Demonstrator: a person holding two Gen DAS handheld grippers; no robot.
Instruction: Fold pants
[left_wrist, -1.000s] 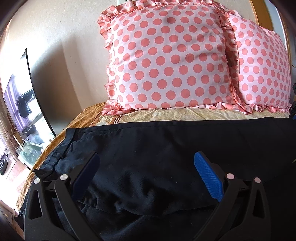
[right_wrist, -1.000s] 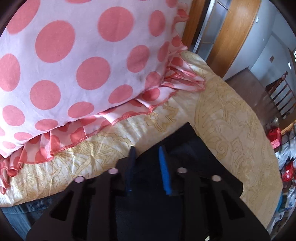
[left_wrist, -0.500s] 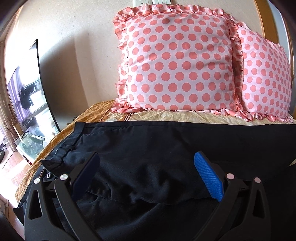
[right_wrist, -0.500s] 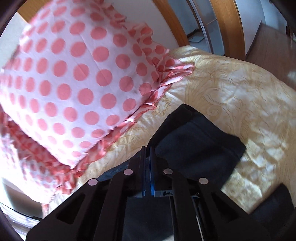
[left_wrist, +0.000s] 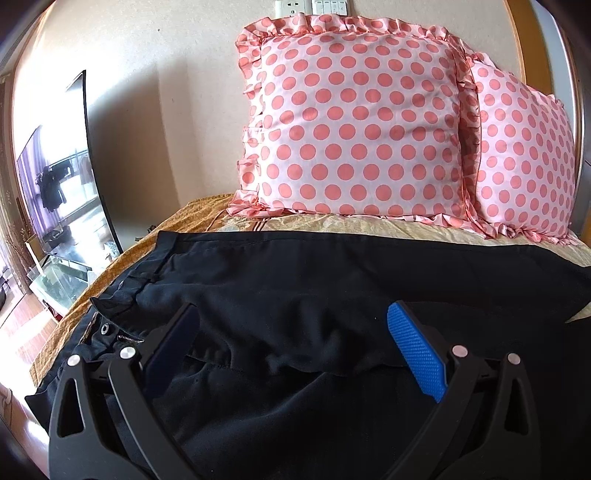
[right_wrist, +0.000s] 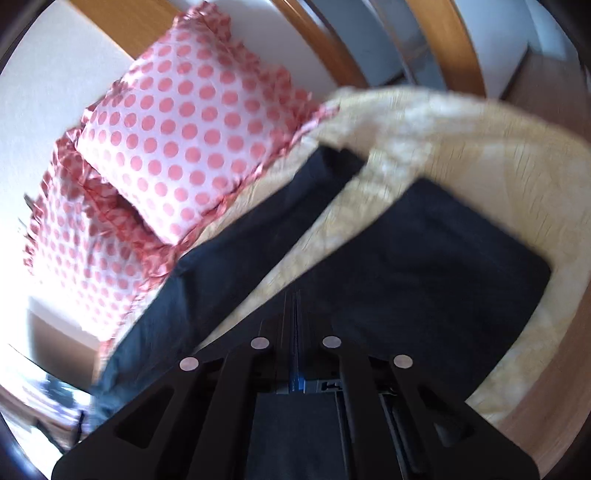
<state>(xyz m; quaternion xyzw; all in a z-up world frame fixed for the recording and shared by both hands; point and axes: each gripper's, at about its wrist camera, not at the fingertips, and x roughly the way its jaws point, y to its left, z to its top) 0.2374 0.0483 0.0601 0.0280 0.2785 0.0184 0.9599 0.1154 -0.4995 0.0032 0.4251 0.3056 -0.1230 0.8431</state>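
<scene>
Left wrist view: the left claw (left_wrist: 295, 350) is wide open over the black pants (left_wrist: 332, 280) on the bed (left_wrist: 122, 266), now pulled back a bit. Right wrist view: the right claw (right_wrist: 295, 325) went from open to clamped on a pant leg (right_wrist: 424, 266) and is lifting, so the fold's starting.

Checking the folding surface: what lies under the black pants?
Under the black pants a yellow patterned bedspread shows at the far edge and between the legs in the right wrist view. What lies beneath the pants' middle is covered.

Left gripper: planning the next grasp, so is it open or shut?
Open: the left gripper has its blue pads wide apart over the black pants.
</scene>
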